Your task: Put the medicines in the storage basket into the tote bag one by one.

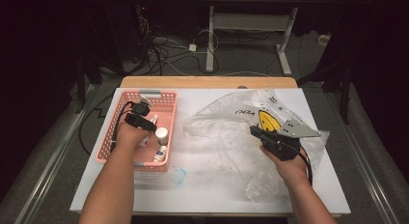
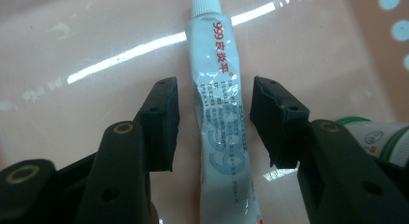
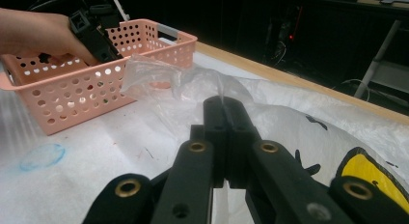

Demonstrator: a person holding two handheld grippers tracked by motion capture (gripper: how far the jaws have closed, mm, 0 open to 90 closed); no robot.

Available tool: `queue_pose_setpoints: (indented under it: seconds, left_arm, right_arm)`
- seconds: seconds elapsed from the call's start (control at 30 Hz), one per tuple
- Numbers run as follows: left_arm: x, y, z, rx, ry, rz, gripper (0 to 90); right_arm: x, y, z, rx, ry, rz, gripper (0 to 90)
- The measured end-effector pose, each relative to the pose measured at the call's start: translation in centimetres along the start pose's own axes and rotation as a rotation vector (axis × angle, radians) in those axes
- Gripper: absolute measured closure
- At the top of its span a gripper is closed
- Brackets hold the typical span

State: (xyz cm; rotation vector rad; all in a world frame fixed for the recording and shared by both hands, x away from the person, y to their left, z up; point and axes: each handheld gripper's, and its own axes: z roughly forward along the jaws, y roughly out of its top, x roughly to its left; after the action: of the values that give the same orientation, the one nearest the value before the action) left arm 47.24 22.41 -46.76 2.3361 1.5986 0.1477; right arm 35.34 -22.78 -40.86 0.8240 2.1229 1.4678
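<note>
Left gripper view | left claw (image 2: pixel 214 120) open astride tube (image 2: pixel 222 113), gaps both sides | right claw (image 3: pixel 225 110) pinches bag (image 3: pixel 159 74)

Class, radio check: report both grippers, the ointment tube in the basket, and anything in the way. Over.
Left gripper open, astride the ointment tube, pads clear. Right gripper shut on the clear plastic bag. Tube flat in pink basket; green-striped tube close by.

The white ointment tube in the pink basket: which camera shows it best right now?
The left gripper view: the tube lies lengthwise between the open pads of the left gripper, untouched, print readable. The high view shows a sliver of it beside the hand. In the right gripper view the basket wall hides it.
</note>
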Motion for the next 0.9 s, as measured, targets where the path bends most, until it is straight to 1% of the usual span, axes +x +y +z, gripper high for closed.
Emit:
queue_pose_setpoints:
  seconds: [0.07, 0.13, 0.17, 0.2, 0.23, 0.27, 0.37, 0.53, 0.63, 0.73, 0.8, 0.83, 0.9]
  left_arm:
    - [0.00, -0.04, 0.00, 0.001, -0.004, -0.010, 53.8]
    - [-0.01, -0.15, -0.02, -0.005, 0.005, -0.020, 56.8]
    - [-0.02, -0.22, -0.02, -0.009, 0.004, -0.015, 60.1]
    - [-0.03, -0.24, -0.03, -0.010, 0.002, -0.014, 65.4]
    - [-0.07, -0.24, -0.03, -0.010, 0.005, -0.015, 65.4]
    - [-0.11, -0.24, -0.03, -0.010, 0.007, -0.013, 67.4]
    - [-0.20, -0.25, -0.04, -0.011, 0.012, -0.010, 68.2]
    - [-0.18, -0.57, -0.04, -0.033, 0.009, -0.007, 68.8]
    - [-0.12, -0.69, -0.10, -0.043, 0.000, 0.006, 68.9]
    - [0.00, -0.84, -0.17, -0.054, -0.009, -0.007, 68.9]
    - [0.03, -0.91, -0.28, -0.063, -0.016, -0.007, 68.9]
    - [0.05, -0.93, -0.36, -0.072, -0.023, -0.017, 68.9]
    - [0.09, -0.96, -0.58, -0.075, -0.019, -0.024, 68.9]
  right_arm:
    - [0.00, 0.00, 0.04, 0.001, 0.001, -0.002, 90.0]
    - [0.05, -0.02, 0.10, 0.003, 0.001, -0.001, 90.0]
    - [0.06, -0.02, 0.13, 0.003, 0.002, -0.002, 90.0]
    - [0.10, -0.02, 0.15, 0.006, 0.003, -0.004, 90.0]
    - [0.10, -0.02, 0.15, 0.006, 0.003, -0.004, 90.0]
    - [0.10, -0.01, 0.13, 0.006, 0.003, -0.006, 90.0]
    - [0.08, 0.01, 0.07, 0.000, 0.002, -0.005, 90.0]
    - [0.08, 0.06, -0.06, -0.001, -0.004, -0.008, 90.0]
    - [0.16, 0.08, -0.03, -0.001, -0.003, -0.010, 90.0]
    - [0.19, 0.11, -0.03, -0.006, -0.005, -0.011, 90.0]
    - [0.18, 0.12, -0.06, -0.007, -0.004, -0.009, 90.0]
    - [0.16, 0.13, -0.08, -0.008, -0.004, -0.008, 90.0]
    - [0.12, 0.12, -0.12, -0.011, 0.002, -0.006, 90.0]
